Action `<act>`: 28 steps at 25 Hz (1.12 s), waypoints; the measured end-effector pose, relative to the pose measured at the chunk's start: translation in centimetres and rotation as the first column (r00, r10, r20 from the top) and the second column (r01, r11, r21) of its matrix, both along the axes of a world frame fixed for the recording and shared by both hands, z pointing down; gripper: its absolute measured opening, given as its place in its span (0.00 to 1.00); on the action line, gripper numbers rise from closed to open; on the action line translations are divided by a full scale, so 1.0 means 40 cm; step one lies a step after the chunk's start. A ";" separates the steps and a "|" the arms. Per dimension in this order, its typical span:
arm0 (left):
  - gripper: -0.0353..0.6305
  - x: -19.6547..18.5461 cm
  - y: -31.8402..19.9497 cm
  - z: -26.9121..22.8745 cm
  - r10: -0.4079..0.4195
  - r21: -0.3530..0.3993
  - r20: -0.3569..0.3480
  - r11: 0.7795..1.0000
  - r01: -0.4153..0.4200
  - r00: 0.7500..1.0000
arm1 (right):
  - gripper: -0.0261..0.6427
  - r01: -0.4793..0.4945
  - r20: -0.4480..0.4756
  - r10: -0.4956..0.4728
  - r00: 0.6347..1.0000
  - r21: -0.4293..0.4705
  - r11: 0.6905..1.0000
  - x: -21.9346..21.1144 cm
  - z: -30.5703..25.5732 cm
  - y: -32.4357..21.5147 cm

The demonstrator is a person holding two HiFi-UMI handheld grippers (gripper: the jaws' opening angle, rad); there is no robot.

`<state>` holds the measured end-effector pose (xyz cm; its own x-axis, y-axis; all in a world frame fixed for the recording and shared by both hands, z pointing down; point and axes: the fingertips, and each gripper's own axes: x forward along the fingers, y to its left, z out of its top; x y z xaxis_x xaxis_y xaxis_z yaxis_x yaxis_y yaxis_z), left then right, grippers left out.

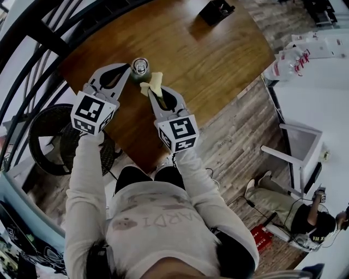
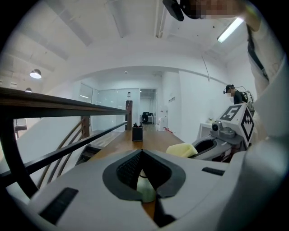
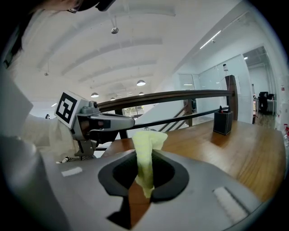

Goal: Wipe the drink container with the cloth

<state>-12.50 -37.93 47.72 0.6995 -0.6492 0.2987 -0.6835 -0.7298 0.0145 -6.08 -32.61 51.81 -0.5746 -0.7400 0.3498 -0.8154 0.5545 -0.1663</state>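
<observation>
The drink container [image 1: 140, 66], a small clear glass vessel seen from above, stands on the wooden table [image 1: 218, 60]. The tip of my left gripper [image 1: 128, 67] is right against it. In the left gripper view the jaws of the left gripper [image 2: 142, 155] are closed, with a pale rounded part of the container [image 2: 145, 189] wedged between the pads. My right gripper [image 1: 156, 91] is shut on a yellow cloth [image 1: 152, 83] just right of the container. The cloth [image 3: 146, 149] sticks up past the jaws of the right gripper [image 3: 145, 158] and hangs down through their gap.
A black pen holder [image 1: 216, 10] stands at the table's far end. A dark curved railing [image 1: 32, 60] runs along the left, with a round wicker seat [image 1: 52, 139] below it. A white desk [image 1: 322, 82] and a seated person [image 1: 297, 215] are at the right.
</observation>
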 end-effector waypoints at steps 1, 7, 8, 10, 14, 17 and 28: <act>0.06 0.007 -0.004 0.009 0.010 0.000 0.017 1.000 -0.010 1.000 | 0.13 0.001 -0.001 -0.001 1.000 -0.002 1.000 0.000 0.003 -0.001; 0.06 0.032 -0.028 0.049 0.030 -0.026 0.070 0.999 -0.028 0.997 | 0.13 0.007 -0.013 -0.008 1.000 -0.017 1.000 0.000 0.026 -0.006; 0.06 0.037 -0.030 0.050 0.034 -0.029 0.073 0.999 -0.032 0.997 | 0.13 0.011 -0.016 -0.012 1.000 -0.019 1.000 0.000 0.030 -0.006; 0.06 0.043 -0.032 0.050 0.043 -0.029 0.073 0.999 -0.041 0.996 | 0.13 0.021 -0.020 -0.022 1.000 -0.023 0.999 -0.003 0.040 -0.006; 0.06 0.036 -0.027 0.051 0.047 -0.030 0.064 0.999 -0.046 0.997 | 0.13 0.051 -0.035 -0.052 0.998 -0.034 0.998 -0.031 0.065 -0.012; 0.06 0.030 -0.021 0.054 0.046 -0.030 0.063 0.999 -0.044 0.997 | 0.13 0.086 -0.048 -0.087 0.995 -0.038 0.996 -0.067 0.080 -0.018; 0.06 0.021 -0.024 0.061 0.054 -0.040 0.038 0.998 -0.053 0.998 | 0.13 0.175 -0.050 -0.177 0.983 -0.042 0.984 -0.158 0.106 -0.039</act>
<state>-11.66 -38.88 50.16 0.7202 -0.5985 0.3509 -0.6441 -0.7648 0.0173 -12.39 -34.15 56.06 -0.6745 -0.6148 0.4088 -0.7139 0.6842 -0.1490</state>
